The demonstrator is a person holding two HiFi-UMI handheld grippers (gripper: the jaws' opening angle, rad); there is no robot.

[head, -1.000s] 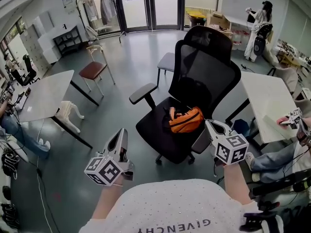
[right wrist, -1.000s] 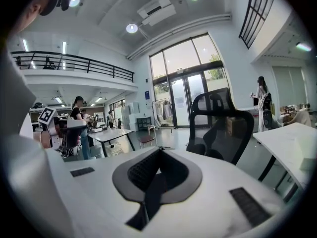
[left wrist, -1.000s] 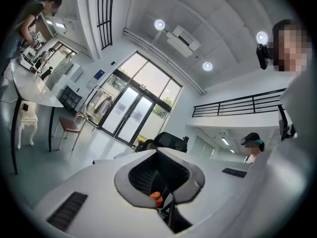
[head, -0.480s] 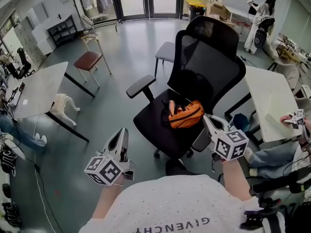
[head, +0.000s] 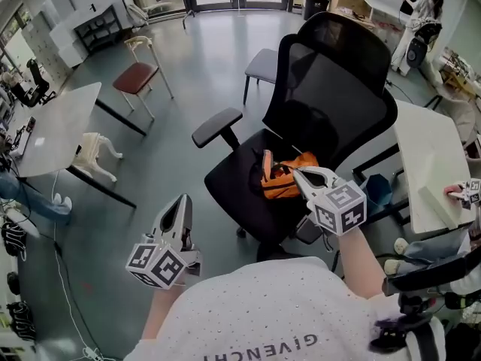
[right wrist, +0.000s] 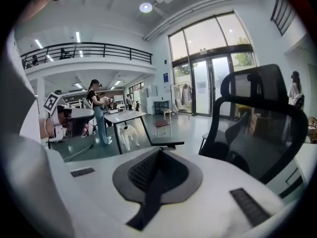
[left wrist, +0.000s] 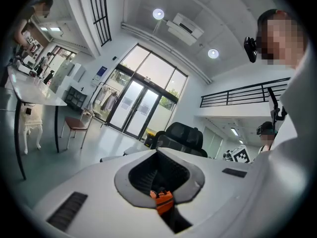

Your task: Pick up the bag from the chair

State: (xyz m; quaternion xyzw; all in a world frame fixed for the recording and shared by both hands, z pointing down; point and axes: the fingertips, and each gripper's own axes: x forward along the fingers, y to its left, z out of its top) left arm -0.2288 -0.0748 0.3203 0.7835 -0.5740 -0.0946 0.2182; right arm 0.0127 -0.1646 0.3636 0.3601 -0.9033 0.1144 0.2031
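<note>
An orange bag (head: 282,179) with black straps lies on the seat of a black mesh office chair (head: 331,96) in the head view. My right gripper (head: 299,173) is shut and empty; its tip hangs right at the bag's right edge, and whether it touches I cannot tell. Its own view looks over the closed jaws (right wrist: 159,151) at the chair back (right wrist: 257,123). My left gripper (head: 179,205) floats left of the chair over the floor, jaws together. In the left gripper view a sliver of the bag (left wrist: 162,201) shows through the slit below the tips (left wrist: 157,151).
White tables stand at the left (head: 52,138) and right (head: 425,164). A red-seated chair (head: 135,81) and a small white stool (head: 94,156) sit left on the grey floor. A grey stool (head: 261,65) is behind the office chair. A seated person's legs (head: 425,247) are at the right.
The chair and bag have come closer in the head view. My right gripper has swung left and forward, from beside the armrest to the bag's edge. The left gripper shifted slightly forward.
</note>
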